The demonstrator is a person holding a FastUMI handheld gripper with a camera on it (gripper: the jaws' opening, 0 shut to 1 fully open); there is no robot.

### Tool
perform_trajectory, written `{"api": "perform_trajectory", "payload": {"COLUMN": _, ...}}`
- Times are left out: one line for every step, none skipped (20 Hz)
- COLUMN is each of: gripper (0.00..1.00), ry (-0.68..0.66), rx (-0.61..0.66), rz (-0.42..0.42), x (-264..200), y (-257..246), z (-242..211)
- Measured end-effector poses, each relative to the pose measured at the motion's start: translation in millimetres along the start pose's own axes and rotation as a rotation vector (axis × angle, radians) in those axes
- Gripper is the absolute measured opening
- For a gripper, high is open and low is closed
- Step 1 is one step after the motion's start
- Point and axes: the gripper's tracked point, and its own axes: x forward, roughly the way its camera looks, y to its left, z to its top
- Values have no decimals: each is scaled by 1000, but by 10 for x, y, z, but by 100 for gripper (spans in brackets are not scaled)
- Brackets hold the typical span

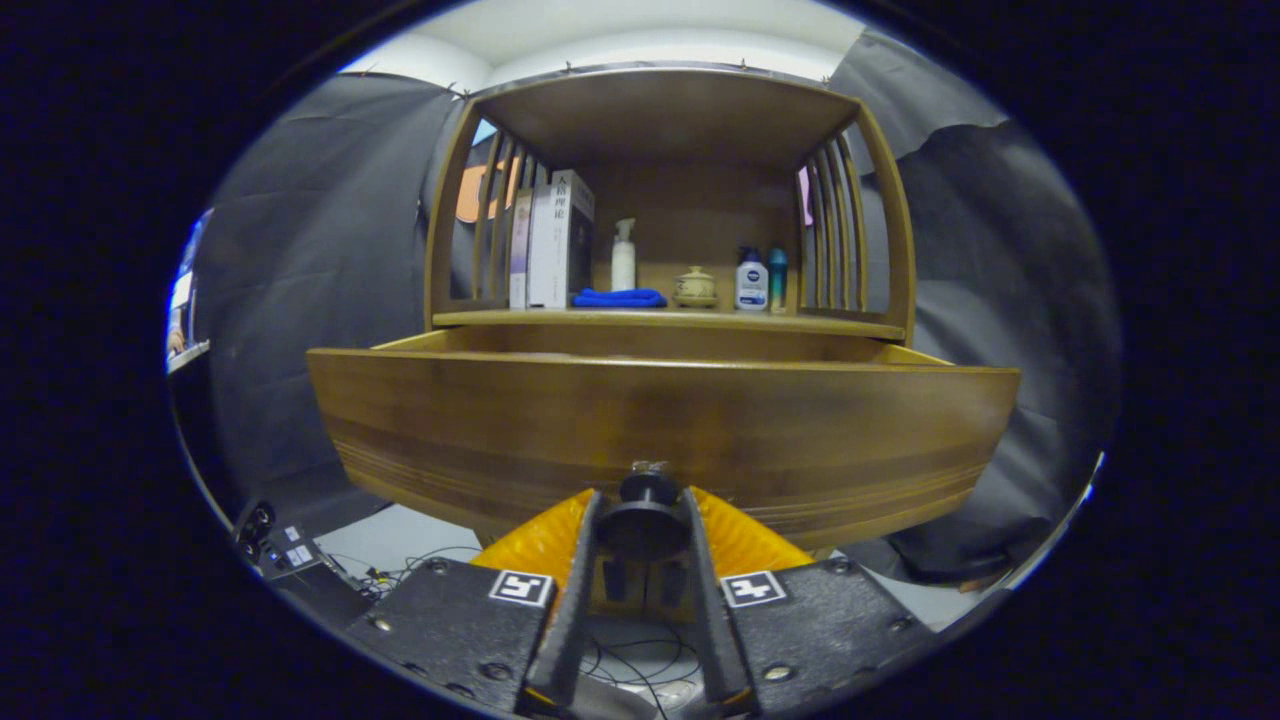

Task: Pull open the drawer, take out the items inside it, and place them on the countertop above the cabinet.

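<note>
Currently gripper fingers pinch the dark round knob at front-centre of the wooden drawer, one finger per side. Drawer is pulled out below the countertop; contents hidden behind drawer front. On countertop: books, blue cloth, pump bottle, small lidded pot, two bottles.

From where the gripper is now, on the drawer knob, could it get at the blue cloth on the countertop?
Probably not as it stands. The gripper is shut on the drawer knob, low at the drawer front. The blue cloth lies well beyond and above it, so the gripper would have to let go and rise over the pulled-out drawer.
</note>
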Motion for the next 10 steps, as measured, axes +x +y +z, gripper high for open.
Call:
{"api": "perform_trajectory", "payload": {"gripper": 73, "ry": -19, "rx": -10, "rz": 0, "x": -54, "y": -15, "z": 52}}
{"api": "perform_trajectory", "payload": {"gripper": 88, "ry": -52, "rx": -18, "rz": -14, "x": -106, "y": -71, "z": 94}}
{"api": "perform_trajectory", "payload": {"gripper": 100, "ry": -90, "rx": -18, "rz": -33, "x": -225, "y": -165, "z": 228}}
{"api": "perform_trajectory", "payload": {"gripper": 100, "ry": -120, "rx": -10, "rz": -48, "x": -340, "y": -256, "z": 346}}
{"api": "perform_trajectory", "payload": {"gripper": 100, "ry": -144, "rx": 2, "rz": -61, "x": -403, "y": -332, "z": 469}}
{"api": "perform_trajectory", "payload": {"gripper": 100, "ry": -154, "rx": 11, "rz": -63, "x": -446, "y": -368, "z": 605}}
{"api": "perform_trajectory", "payload": {"gripper": 100, "ry": -159, "rx": 13, "rz": -53, "x": -469, "y": -379, "z": 758}}
{"api": "perform_trajectory", "payload": {"gripper": 100, "ry": -166, "rx": 12, "rz": -45, "x": -458, "y": -404, "z": 934}}
{"api": "perform_trajectory", "payload": {"gripper": 100, "ry": -170, "rx": 2, "rz": -39, "x": -435, "y": -425, "z": 1104}}
{"api": "perform_trajectory", "payload": {"gripper": 100, "ry": -160, "rx": -4, "rz": -31, "x": -373, "y": -416, "z": 1258}}
